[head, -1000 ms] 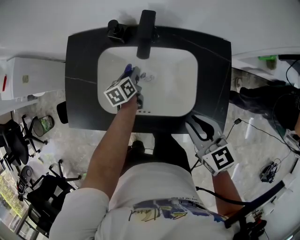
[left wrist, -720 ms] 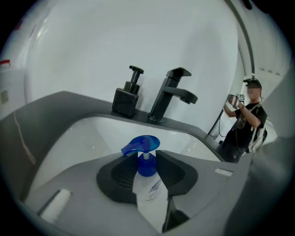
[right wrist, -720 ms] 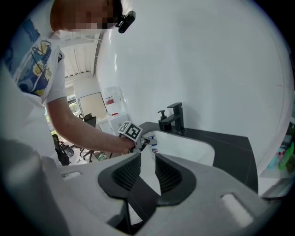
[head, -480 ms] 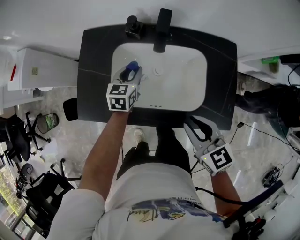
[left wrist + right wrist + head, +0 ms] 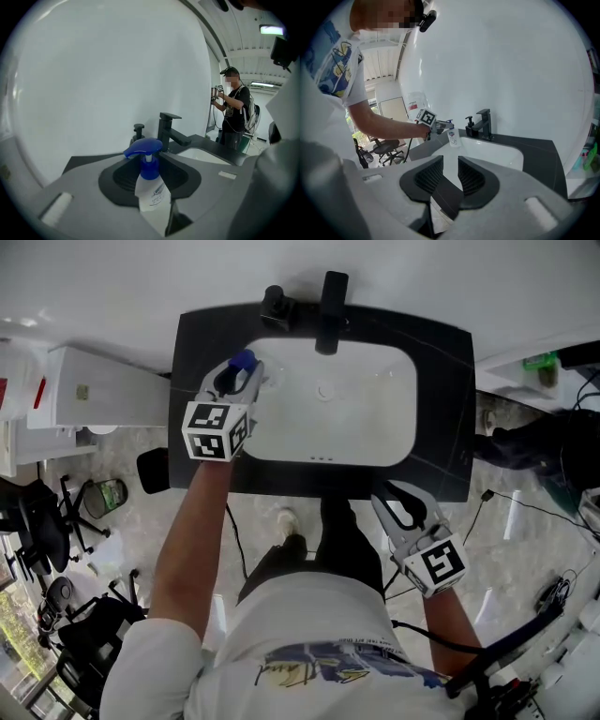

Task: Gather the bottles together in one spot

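Observation:
A clear bottle with a blue pump (image 5: 152,194) stands upright between the jaws of my left gripper (image 5: 151,176), which is shut on it. In the head view that gripper (image 5: 236,382) holds the bottle (image 5: 242,362) above the back left corner of the white basin (image 5: 375,418). A black pump bottle (image 5: 275,304) stands on the black counter beside the black faucet (image 5: 330,296). My right gripper (image 5: 401,504) hangs open and empty in front of the counter's near edge; in its own view (image 5: 450,174) the held bottle (image 5: 452,137) and black bottle (image 5: 469,126) show beyond it.
The black counter (image 5: 445,399) surrounds the basin against a white wall. A white unit (image 5: 103,390) stands to its left. Office chairs (image 5: 56,521) and cables lie on the floor. A person (image 5: 232,112) stands far off in the left gripper view.
My left gripper has risen out of the basin with the blue-pump bottle, moved toward the back left and rolled the bottle upright. The right gripper has shifted only slightly.

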The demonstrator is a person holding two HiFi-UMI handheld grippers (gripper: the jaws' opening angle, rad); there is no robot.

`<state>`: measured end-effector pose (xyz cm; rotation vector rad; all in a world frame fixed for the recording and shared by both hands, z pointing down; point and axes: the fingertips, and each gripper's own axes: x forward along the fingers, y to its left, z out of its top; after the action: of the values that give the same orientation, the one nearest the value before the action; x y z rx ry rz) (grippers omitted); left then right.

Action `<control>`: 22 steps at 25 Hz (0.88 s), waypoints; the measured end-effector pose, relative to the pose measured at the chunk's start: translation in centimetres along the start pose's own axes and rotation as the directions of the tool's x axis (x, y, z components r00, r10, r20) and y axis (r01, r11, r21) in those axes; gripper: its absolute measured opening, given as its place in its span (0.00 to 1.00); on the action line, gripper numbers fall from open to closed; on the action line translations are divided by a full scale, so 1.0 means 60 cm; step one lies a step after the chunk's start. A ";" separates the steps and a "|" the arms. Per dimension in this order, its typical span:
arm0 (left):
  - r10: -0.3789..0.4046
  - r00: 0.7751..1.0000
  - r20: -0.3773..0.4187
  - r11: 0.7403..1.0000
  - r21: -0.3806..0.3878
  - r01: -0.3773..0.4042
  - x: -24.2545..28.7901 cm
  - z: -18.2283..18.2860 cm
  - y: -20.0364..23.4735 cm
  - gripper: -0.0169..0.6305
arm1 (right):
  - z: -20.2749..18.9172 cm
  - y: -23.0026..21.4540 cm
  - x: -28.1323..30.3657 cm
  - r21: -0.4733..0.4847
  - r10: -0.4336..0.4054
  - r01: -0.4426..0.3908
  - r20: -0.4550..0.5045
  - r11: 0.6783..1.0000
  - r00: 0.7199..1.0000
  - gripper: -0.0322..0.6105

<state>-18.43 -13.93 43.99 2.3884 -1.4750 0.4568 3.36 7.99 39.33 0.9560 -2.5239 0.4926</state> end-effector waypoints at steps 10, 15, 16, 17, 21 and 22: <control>0.079 0.996 0.031 0.995 0.062 -0.081 0.043 0.072 0.104 0.21 | 0.003 -0.027 -0.004 0.012 -0.029 0.030 -0.008 0.999 1.000 0.20; 0.118 0.993 0.021 0.991 0.060 -0.119 0.083 0.080 0.143 0.21 | 0.000 -0.055 -0.003 0.022 -0.038 0.038 -0.029 0.999 0.999 0.20; 0.126 0.992 0.022 0.990 0.058 -0.127 0.090 0.083 0.149 0.21 | -0.001 -0.062 -0.003 0.023 -0.038 0.039 -0.033 0.999 0.999 0.20; 0.134 0.991 0.023 0.989 0.057 -0.135 0.098 0.085 0.155 0.21 | -0.002 -0.067 -0.002 0.023 -0.038 0.039 -0.037 0.999 0.999 0.20; 0.160 0.987 0.017 0.985 0.063 -0.161 0.123 0.090 0.176 0.21 | -0.001 -0.089 0.003 0.027 -0.034 0.035 -0.049 0.999 0.998 0.20; 0.164 0.986 0.018 0.984 0.064 -0.165 0.129 0.092 0.180 0.21 | 0.000 -0.095 0.005 0.028 -0.033 0.034 -0.051 0.999 0.998 0.20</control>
<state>-24.24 -27.02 43.12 2.3312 -1.6961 0.5365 7.09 3.81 40.52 0.9824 -2.4578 0.5371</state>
